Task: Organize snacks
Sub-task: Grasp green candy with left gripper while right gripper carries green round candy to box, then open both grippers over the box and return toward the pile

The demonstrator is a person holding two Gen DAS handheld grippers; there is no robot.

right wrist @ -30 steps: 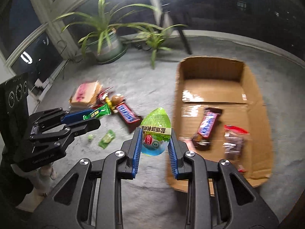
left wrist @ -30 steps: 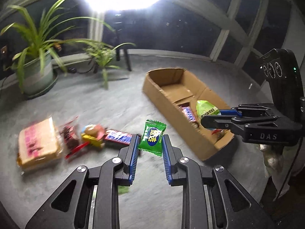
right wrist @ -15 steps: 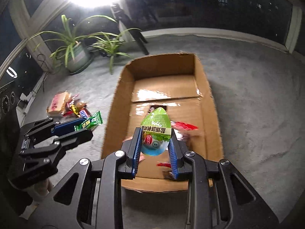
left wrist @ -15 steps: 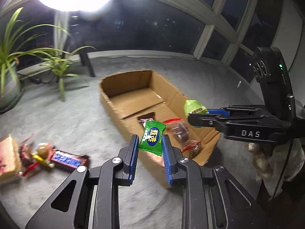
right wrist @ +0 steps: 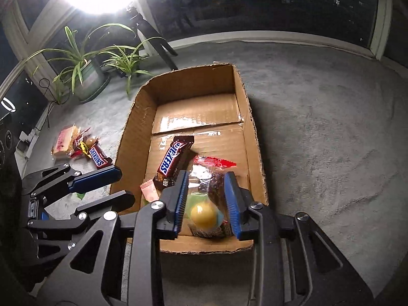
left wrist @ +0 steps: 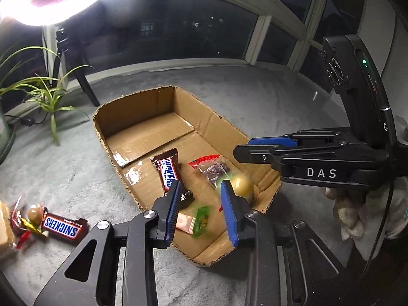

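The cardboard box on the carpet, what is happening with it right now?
A person is sorting snacks into the cardboard box with two handheld grippers. Both jaws are opening over its near end. The left gripper lets go of a green candy packet, blurred below its fingers. The right gripper releases an egg-shaped snack. A Snickers bar and a clear packet already lie inside. Another Snickers bar and a few snacks wait on the carpet.

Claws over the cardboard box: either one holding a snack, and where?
Neither. Left claw and right claw are opening; green candy and egg-shaped snack are dropping free into the cardboard box.
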